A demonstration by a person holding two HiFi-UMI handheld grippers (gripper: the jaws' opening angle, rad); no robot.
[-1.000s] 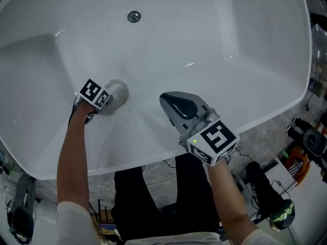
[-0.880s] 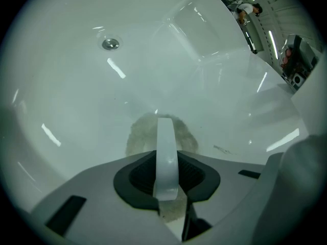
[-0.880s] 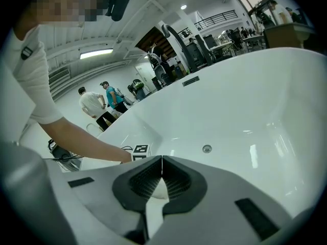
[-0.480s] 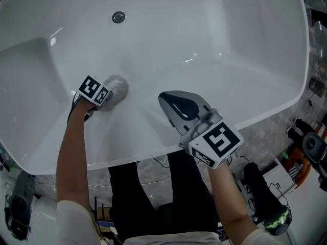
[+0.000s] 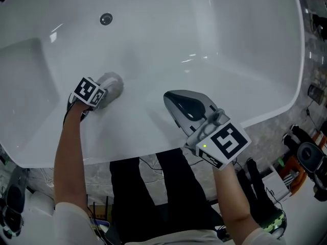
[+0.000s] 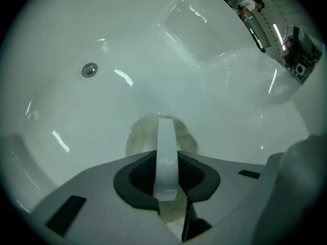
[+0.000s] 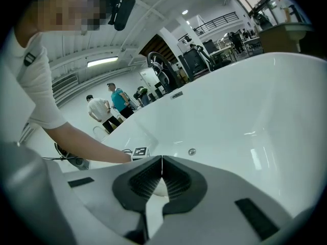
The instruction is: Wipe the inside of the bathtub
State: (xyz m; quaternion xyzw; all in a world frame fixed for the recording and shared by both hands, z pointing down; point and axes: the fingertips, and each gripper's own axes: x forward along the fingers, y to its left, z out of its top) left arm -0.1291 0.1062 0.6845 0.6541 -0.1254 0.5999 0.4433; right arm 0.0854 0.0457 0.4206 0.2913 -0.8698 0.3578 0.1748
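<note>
Left gripper (image 5: pixel 100 96): fingers clamped on grey cloth (image 5: pixel 114 83), pressed against the bathtub (image 5: pixel 219 45) inner wall below the drain (image 5: pixel 106 19). Right gripper (image 5: pixel 174 102): fingers closed, empty, above the near rim.

Large open workshop hall

A freestanding bathtub (image 5: pixel 204 34) sits under a high ceiling with strip lights (image 7: pixel 102 62); a mezzanine railing (image 7: pixel 217 20), machinery (image 7: pixel 193 60) and standing people (image 7: pixel 113 106) fill the background.
</note>
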